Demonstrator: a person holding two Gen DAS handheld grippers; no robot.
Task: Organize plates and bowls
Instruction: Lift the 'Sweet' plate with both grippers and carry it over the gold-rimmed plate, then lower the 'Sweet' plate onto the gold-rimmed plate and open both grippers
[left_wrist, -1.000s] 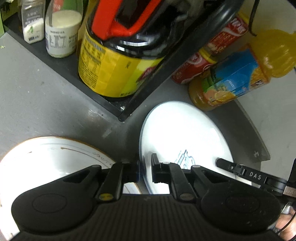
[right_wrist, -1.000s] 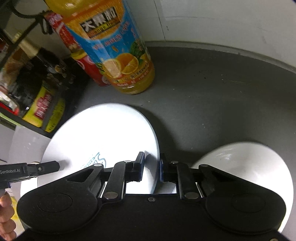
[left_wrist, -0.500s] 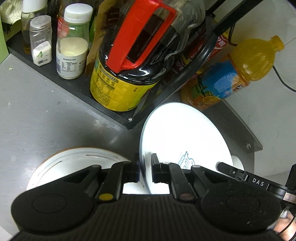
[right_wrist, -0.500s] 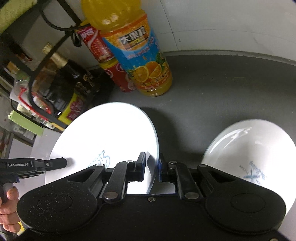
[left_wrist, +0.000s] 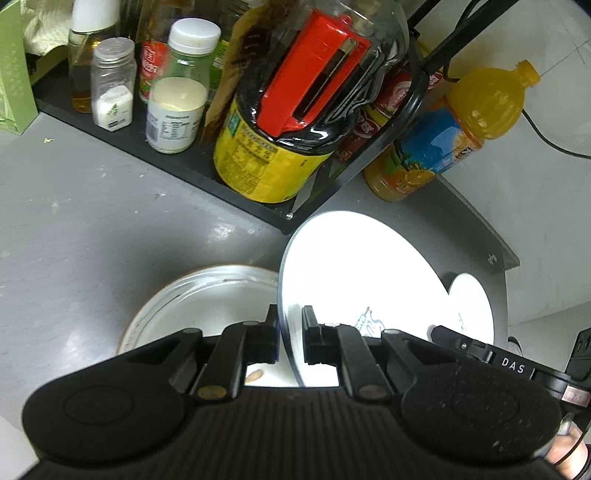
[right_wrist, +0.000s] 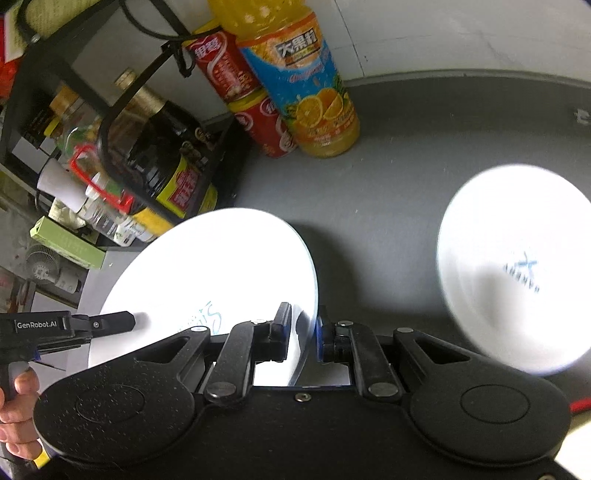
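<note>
One white plate with blue lettering is held tilted above the grey counter by both grippers at opposite rims. My left gripper is shut on its near edge. Across the plate, my right gripper is shut on the other edge, and its finger shows in the left wrist view. Below the left gripper lies a brown-rimmed white plate. Another white plate with a blue logo rests on the counter to the right.
A black rack holds a large red-handled jug, jars and bottles. An orange juice bottle and red cans stand against the wall. A hand grips the left tool. The counter's edge lies to the right.
Both grippers have risen and pulled back with the white plate between them. The brown-rimmed plate and the logo plate now look farther below.
</note>
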